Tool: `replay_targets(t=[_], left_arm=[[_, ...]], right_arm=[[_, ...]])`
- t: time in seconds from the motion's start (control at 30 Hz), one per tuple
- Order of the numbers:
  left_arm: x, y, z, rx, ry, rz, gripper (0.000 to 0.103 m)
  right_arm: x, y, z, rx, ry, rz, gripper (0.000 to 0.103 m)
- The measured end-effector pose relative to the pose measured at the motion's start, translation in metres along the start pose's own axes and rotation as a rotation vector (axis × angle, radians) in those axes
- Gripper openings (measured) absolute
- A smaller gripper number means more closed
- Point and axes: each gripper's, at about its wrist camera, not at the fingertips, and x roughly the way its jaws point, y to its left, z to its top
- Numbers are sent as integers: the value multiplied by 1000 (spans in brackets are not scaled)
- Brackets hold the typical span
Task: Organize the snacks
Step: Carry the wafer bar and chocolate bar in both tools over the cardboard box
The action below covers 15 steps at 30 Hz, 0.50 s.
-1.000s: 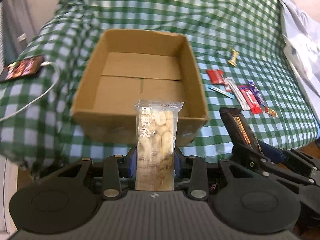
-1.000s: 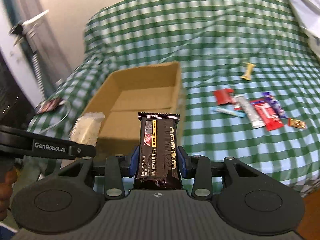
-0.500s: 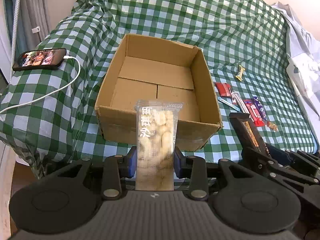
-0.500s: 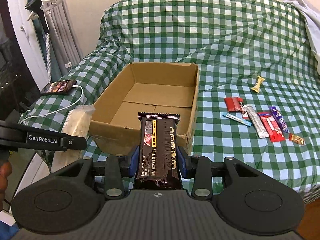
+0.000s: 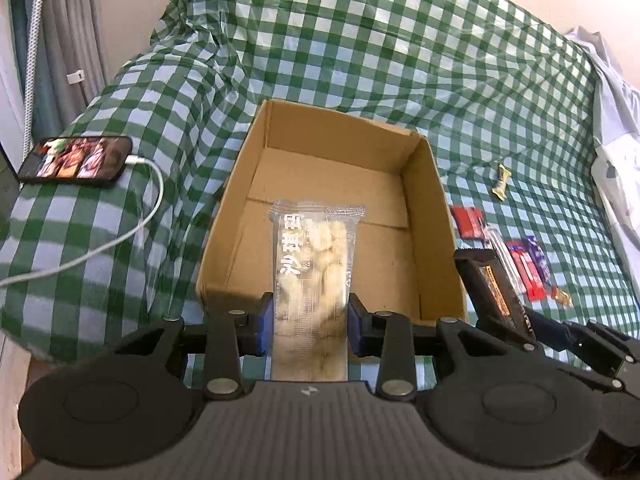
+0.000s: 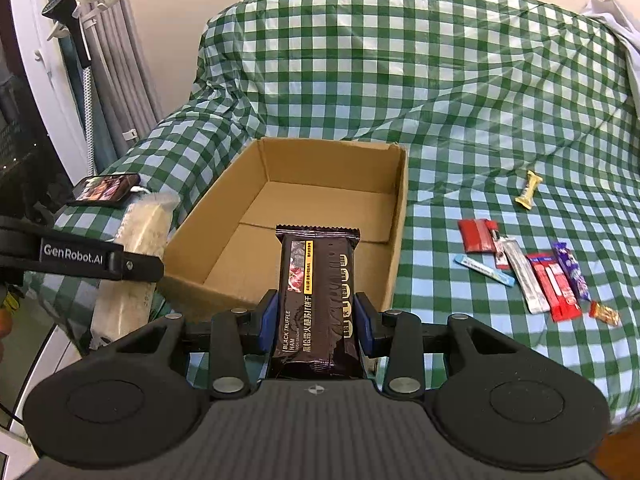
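Note:
An open cardboard box (image 5: 434, 216) (image 6: 400, 216) with nothing in it lies on the green checked cover. My left gripper (image 5: 310, 326) is shut on a clear packet of pale biscuits (image 5: 314, 276), upright over the box's near wall. My right gripper (image 6: 317, 322) is shut on a dark brown cracker packet (image 6: 316, 292), also just in front of the box. The left gripper's packet (image 6: 140, 236) shows at the left of the right wrist view. The brown packet (image 5: 488, 284) shows at the right of the left wrist view.
Several small snack packets (image 6: 540, 276) (image 5: 516, 256) lie in a row to the right of the box, with a yellow candy (image 6: 529, 190) farther back. A phone (image 5: 76, 158) on a white cable lies left of the box. A white cloth (image 5: 616, 152) covers the far right.
Both grippers have moved level with their packets still gripped; the box now sits more central and higher in both views, and more of the cover behind it shows.

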Motion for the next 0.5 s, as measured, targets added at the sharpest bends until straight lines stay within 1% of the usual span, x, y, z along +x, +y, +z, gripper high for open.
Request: replay_targets(t=[0.23,0.37,0.5], left_arm=[[45,-4,37,12,10,28,40],[72,-4,54,27,22,40,40],[102,-4,65,35,55,53,40]], right_arm=[[44,-7,22,-2,19,-11,41],[74,-15,32,12,47,-25,41],[106,-22,38,19,82,-36,41]])
